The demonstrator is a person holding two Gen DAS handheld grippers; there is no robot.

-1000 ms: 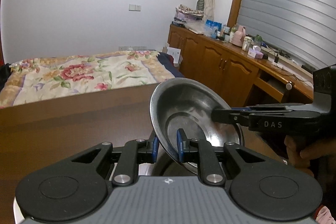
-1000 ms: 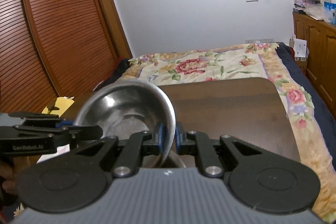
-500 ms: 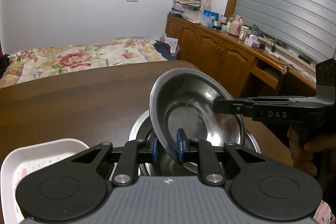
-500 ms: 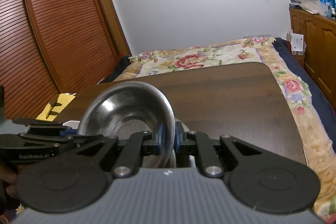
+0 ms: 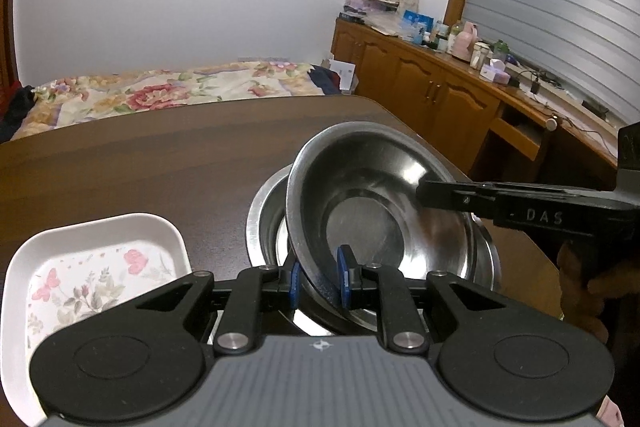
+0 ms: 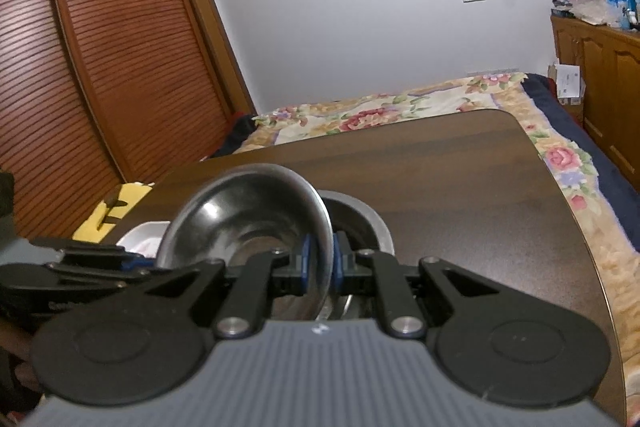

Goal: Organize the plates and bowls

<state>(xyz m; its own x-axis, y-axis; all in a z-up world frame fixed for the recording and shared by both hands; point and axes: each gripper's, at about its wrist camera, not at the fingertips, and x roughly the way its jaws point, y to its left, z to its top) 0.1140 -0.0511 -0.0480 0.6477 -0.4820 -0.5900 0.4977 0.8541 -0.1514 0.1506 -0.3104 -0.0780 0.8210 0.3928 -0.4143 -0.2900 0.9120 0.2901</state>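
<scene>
My left gripper point(image 5: 318, 281): black linkage arms, silver pivot screws, blue fingertip pads point(image 5: 295, 285), grey ribbed housing. My right gripper point(image 6: 320, 265): same build; from the left view, white "DAS" lettering on its black side.

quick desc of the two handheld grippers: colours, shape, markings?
Both alike: the left gripper and right gripper have black linkage arms, silver pivot bolts, blue finger pads, round black discs and a ribbed grey body. The right's side reads "DAS"; the left's lettering is cut off.
</scene>
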